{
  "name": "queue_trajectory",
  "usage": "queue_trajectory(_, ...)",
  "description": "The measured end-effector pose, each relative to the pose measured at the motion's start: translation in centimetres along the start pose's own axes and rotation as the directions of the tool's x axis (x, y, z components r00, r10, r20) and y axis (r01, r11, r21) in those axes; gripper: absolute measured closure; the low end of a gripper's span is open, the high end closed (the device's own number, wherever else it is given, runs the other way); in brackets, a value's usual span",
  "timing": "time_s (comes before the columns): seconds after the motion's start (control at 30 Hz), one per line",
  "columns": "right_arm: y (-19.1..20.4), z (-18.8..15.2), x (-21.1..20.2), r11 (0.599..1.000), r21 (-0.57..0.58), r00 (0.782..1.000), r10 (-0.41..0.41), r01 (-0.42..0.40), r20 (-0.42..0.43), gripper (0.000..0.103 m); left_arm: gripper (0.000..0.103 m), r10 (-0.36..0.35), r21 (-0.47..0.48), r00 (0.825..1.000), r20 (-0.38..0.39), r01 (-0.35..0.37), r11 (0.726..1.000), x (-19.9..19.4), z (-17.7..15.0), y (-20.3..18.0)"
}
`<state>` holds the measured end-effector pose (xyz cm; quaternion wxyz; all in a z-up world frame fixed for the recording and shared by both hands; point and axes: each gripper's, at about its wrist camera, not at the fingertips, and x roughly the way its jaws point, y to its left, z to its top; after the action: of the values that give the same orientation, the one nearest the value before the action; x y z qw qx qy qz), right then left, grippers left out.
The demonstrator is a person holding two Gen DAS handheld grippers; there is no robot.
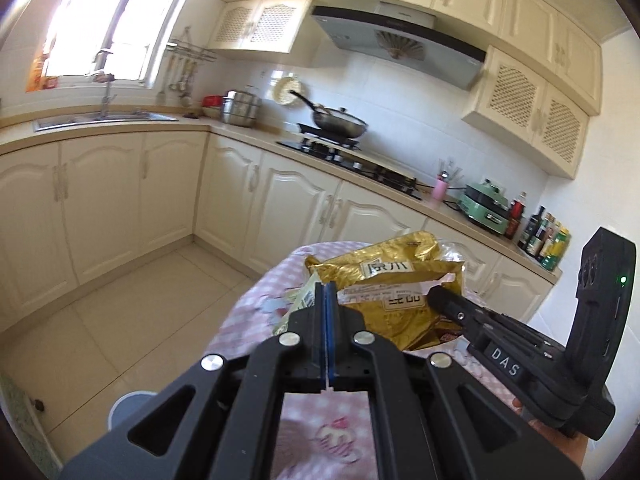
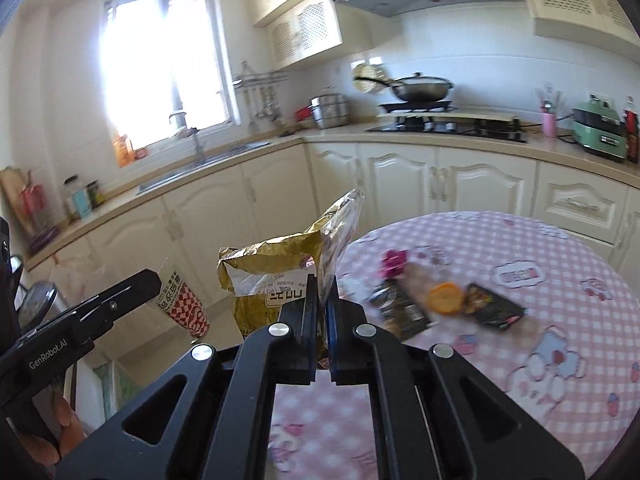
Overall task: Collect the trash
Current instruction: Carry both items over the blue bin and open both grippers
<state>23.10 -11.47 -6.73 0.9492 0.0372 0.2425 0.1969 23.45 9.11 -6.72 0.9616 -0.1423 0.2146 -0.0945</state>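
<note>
Nearest in the left wrist view, the left gripper (image 1: 326,300) is pinching a small checkered packet (image 1: 303,300) with its jaws pressed nearly flat together, the packet's edge sticking out to the left of the blue pads. In the right wrist view the right gripper (image 2: 322,292) is clamping a gold foil bag (image 2: 276,276) along its crinkled clear edge, its jaws drawn tight on the wrapper — the bag is hanging up off the desk (image 2: 560,248) at its left rim, torn open at the top. The same red-and-white checkered packet (image 2: 184,304) is showing to the left of the bag there, dangling from the left gripper (image 2: 154,278) above the floor. From the left wrist view the gold foil bag (image 1: 400,280) is sitting just beyond the left fingers, with the right gripper (image 1: 434,292) biting into its right side. Farther right on the pink gingham cloth, more trash is lying loose: a dark wrapper (image 2: 400,308), an orange round piece (image 2: 445,298), a black packet (image 2: 496,310) and a magenta wrapper (image 2: 394,262), all blurred. Far behind, a wok (image 2: 420,88) is sitting on the stove (image 2: 444,124), and a sink (image 1: 104,120) is lying under the bright window (image 2: 160,60).
</note>
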Motion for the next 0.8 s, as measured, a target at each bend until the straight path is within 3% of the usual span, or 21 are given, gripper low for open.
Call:
queue_trajectory(0.2, 7.1, -2.9, 4.9, 0.992, -0.08, 0.99, 0.087, -0.096, -0.106, 0.1, 0.103, 0.129, -0.085, 0.991, -0.021, -0.13, 0.988, -2.2, -2.0, 7.7)
queue_trajectory(0.43, 13.6, -6.9, 10.5, 0.976, -0.144, 0.964, 0.13, -0.166, -0.233, 0.1, 0.103, 0.237, -0.193, 0.966, -0.099, -0.252, 0.948, -2.0, -5.2, 16.6)
queue_trajectory(0.8, 16.8, -13.7, 19.9, 0.971, -0.169, 0.905, 0.083, -0.167, -0.418, 0.1, 0.103, 0.263, -0.294, 0.926, -0.271, -0.34, 0.893, 2.5, -11.6, 26.1)
